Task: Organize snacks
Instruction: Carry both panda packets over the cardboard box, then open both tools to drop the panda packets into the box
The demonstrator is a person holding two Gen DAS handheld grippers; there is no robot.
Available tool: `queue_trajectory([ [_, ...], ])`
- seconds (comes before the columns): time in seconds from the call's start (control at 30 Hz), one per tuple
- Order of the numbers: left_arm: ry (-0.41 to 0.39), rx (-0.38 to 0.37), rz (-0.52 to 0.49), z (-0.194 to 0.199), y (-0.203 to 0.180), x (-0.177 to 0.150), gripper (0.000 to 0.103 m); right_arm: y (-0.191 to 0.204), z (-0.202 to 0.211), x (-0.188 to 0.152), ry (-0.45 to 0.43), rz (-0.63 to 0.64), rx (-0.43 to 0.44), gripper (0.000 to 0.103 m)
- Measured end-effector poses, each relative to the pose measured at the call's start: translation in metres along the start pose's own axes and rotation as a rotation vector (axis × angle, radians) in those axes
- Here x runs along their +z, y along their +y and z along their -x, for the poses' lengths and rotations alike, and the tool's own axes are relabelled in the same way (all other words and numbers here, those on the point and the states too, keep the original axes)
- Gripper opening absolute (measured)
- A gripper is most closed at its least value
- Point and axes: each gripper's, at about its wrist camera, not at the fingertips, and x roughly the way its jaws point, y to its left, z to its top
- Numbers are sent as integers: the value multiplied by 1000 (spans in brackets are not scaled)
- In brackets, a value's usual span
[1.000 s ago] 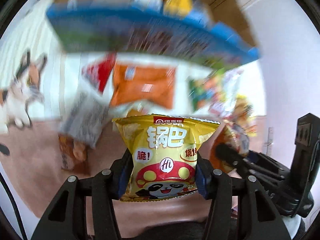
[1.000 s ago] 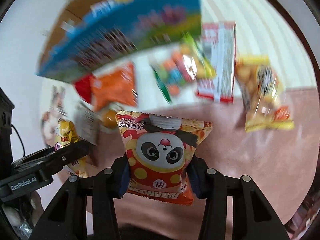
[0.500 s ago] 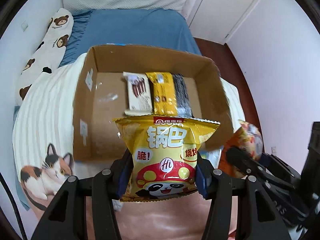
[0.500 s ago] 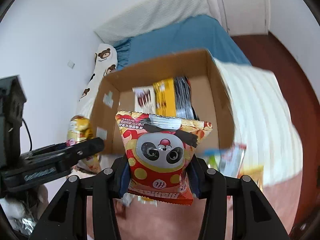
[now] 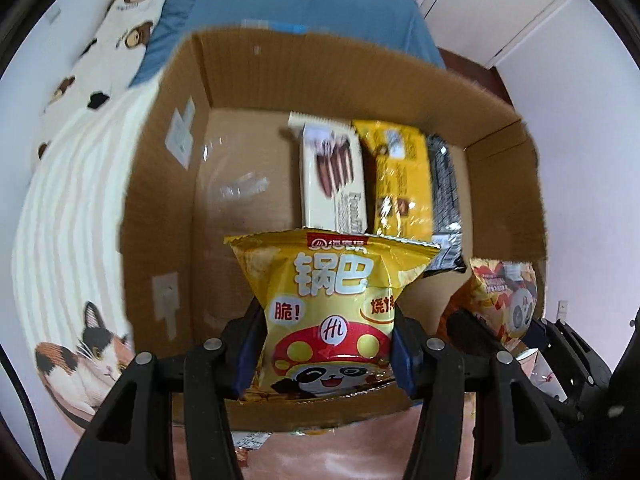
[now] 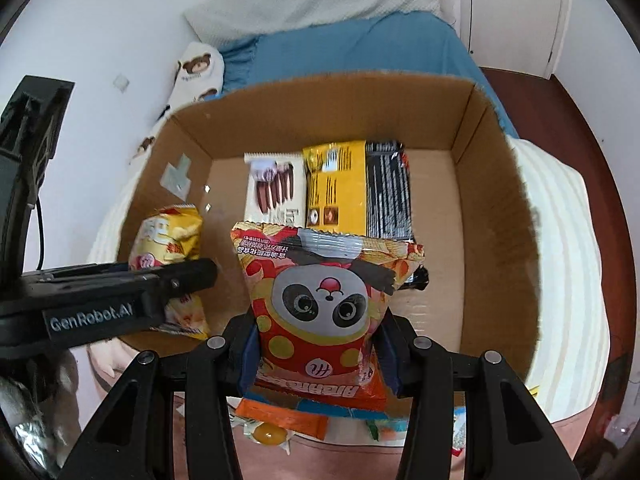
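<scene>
My left gripper [image 5: 326, 344] clamps the yellow crisp bag [image 5: 332, 312], right gripper [image 6: 316, 344] clamps the red panda bag [image 6: 324, 304], both over the cardboard box [image 6: 496, 216].

We count one cardboard box [image 5: 224, 80], three flat snack packs [image 6: 276, 192] inside it, and two puffed snack bags [image 5: 332, 312].

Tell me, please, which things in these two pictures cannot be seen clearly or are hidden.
- Left wrist view: the yellow snack bag in the left tool covers the near floor of the cardboard box.
- Right wrist view: the red panda bag in the right tool hides the lower ends of the white packet and the yellow packet.
- The black packet: print too small to read.
- Loose packets under the right tool: cut off, kinds unclear.
</scene>
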Motion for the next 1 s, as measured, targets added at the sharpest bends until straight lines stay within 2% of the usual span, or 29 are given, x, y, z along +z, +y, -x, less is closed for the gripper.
queue_trajectory([
  [0.07,27,10,3,-9,2,-1,52,0,-14,0,23,6,-3,52],
  [0.13,49,23,-2,-17,2,-1,53,0,-29,0,71,23,-1,63],
  [0.17,40,26,-8,-20,3,-1,58,-2,-35,0,92,24,-9,79],
  [0.2,35,35,-8,-21,3,-1,61,-4,-40,1,104,24,-11,89],
  [0.23,33,34,-4,-22,5,-1,67,-7,-43,2,110,19,-7,90],
  [0.27,32,23,3,-22,6,-1,78,-9,-45,2,110,12,-12,91],
  [0.33,29,11,13,-22,8,-1,88,-15,-43,1,117,-1,-23,92],
  [0.4,17,15,20,-19,9,-1,88,-20,-40,0,112,-12,-32,96],
  [0.5,-13,18,21,-10,7,-2,88,-24,-32,0,98,-22,-44,96],
  [0.73,-170,74,-41,24,-9,-19,88,-31,3,-7,11,-31,-108,96],
  [1.0,-335,125,-81,71,-23,-63,88,-28,56,-29,-118,-3,-160,96],
])
